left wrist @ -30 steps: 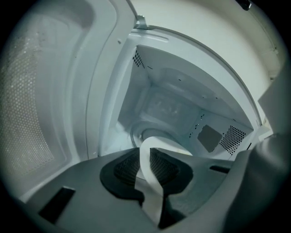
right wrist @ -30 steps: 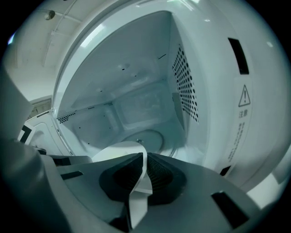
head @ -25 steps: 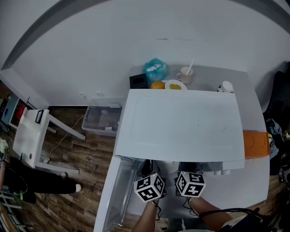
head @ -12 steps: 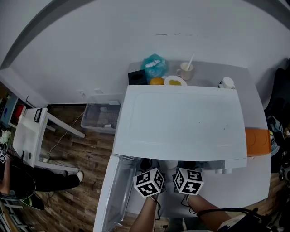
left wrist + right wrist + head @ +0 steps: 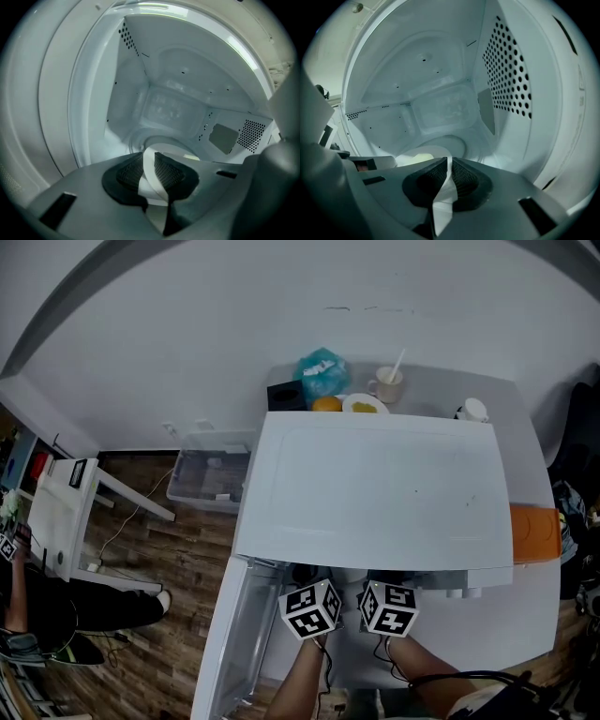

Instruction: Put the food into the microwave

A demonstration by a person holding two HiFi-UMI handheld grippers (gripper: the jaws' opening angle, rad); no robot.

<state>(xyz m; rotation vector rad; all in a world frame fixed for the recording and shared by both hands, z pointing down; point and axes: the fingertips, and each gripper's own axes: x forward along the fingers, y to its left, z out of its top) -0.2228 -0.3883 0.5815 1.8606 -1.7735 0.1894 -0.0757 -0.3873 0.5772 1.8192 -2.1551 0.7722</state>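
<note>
White plate (image 5: 149, 185) rim clamped by left tool (image 5: 149, 161) and right tool (image 5: 449, 168), spanning side to side between them, inside open microwave (image 5: 375, 493); tilt unclear.

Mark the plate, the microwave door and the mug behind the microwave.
plate (image 5: 151, 174): left gripper view, on its white rim edge.
microwave door (image 5: 234, 643): head view, on the open door's inner panel.
mug (image 5: 384, 387): head view, on its side wall.
</note>
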